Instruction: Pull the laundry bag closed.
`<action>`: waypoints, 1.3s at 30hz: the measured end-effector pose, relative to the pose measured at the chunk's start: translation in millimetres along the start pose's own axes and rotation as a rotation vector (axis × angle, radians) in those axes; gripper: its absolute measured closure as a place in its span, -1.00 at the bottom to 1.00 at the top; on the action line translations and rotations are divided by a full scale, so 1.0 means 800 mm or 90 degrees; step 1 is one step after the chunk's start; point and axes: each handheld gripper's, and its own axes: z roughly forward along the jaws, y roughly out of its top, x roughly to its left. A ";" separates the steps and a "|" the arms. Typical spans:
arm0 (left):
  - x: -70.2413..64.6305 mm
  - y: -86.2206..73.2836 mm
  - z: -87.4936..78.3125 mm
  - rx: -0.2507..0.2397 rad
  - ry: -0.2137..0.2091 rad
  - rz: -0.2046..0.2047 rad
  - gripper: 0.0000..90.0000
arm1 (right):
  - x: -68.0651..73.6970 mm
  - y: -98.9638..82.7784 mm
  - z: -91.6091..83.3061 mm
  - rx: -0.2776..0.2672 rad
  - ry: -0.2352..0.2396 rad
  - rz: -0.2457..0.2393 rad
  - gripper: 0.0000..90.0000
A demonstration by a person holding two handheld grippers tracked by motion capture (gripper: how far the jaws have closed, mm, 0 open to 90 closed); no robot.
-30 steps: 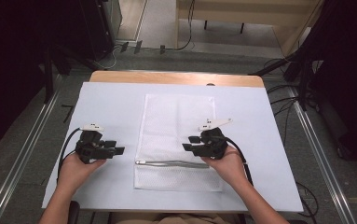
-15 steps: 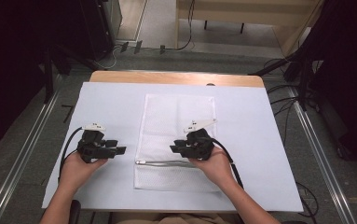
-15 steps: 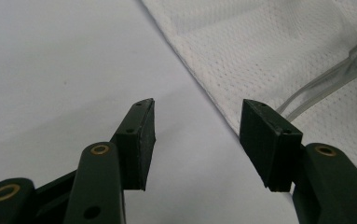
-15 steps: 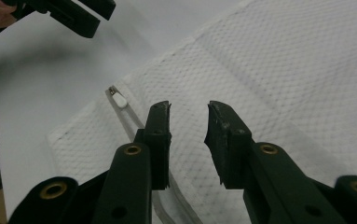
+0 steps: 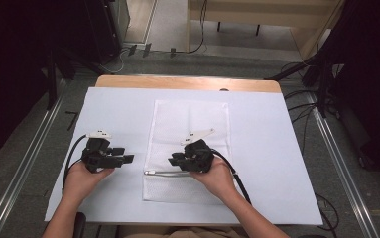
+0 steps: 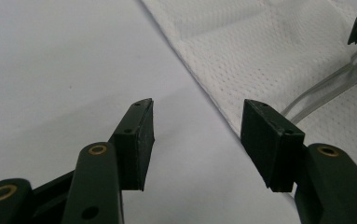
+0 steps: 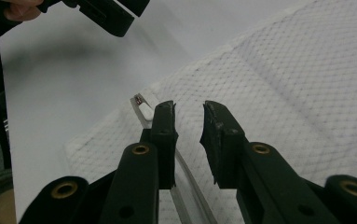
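Mesh bag time, zipper end up next

The mesh bag (image 5: 187, 144) lies flat mid-counter (image 5: 277, 148). Right tool (image 5: 173, 161) sits over the bag's zipper (image 5: 162, 173), jaws just narrowing, nothing pinched. Left tool (image 5: 127, 158) hangs wide off the bag's left edge.

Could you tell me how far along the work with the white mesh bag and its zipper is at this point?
Early, I'd judge. Done: the mesh bag lies flat on the white sheet. In hand: the right claw has just been closing over the bag's zipper near its pull, which lies outside the jaws, not pinched. The left claw hangs open beside the bag's edge. Left: gripping the pull and working the zipper.
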 end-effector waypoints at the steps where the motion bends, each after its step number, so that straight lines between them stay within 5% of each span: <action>1: 0.000 0.000 0.000 0.000 0.002 0.001 0.00 | 0.000 0.000 0.002 -0.001 0.003 -0.002 0.67; 39: 0.002 0.001 0.001 -0.004 -0.001 -0.001 -0.01 | 0.023 0.001 0.079 0.033 0.048 -0.016 0.74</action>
